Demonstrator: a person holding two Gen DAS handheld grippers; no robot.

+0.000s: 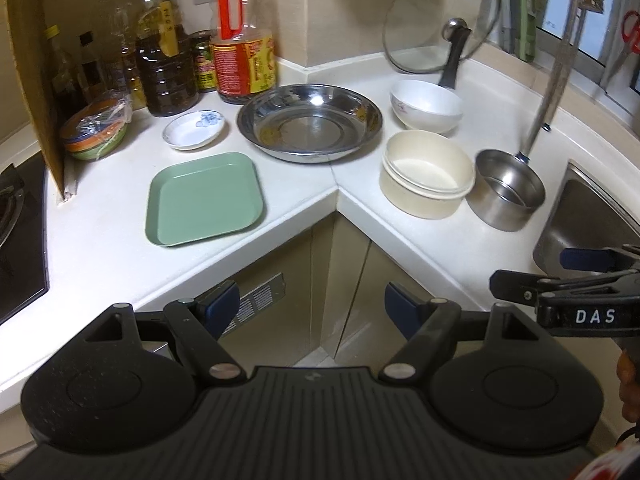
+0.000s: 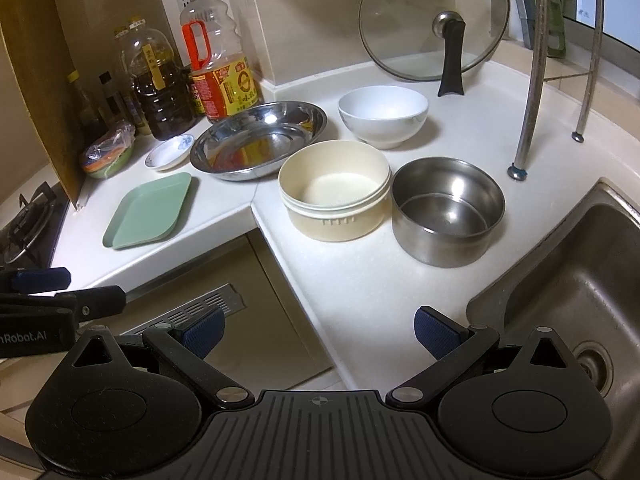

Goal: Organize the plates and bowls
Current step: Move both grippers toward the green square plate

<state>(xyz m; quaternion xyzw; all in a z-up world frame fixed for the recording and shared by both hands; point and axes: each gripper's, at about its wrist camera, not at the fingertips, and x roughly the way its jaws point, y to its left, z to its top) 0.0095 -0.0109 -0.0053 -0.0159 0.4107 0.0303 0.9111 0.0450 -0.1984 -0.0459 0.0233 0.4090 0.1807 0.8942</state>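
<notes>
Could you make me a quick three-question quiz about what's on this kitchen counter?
1. True or false: the left tool is gripping the green tray.
2. Which dish sits between the white bowl and the counter's front edge, right beside the steel pot? A) cream bowl B) small saucer C) glass lid
3. Fill in: the large steel basin lies directly in front of the ____ bottles.

Key: 1 false, both tools hang open, off the counter. 2 A, the cream bowl. 3 oil.
</notes>
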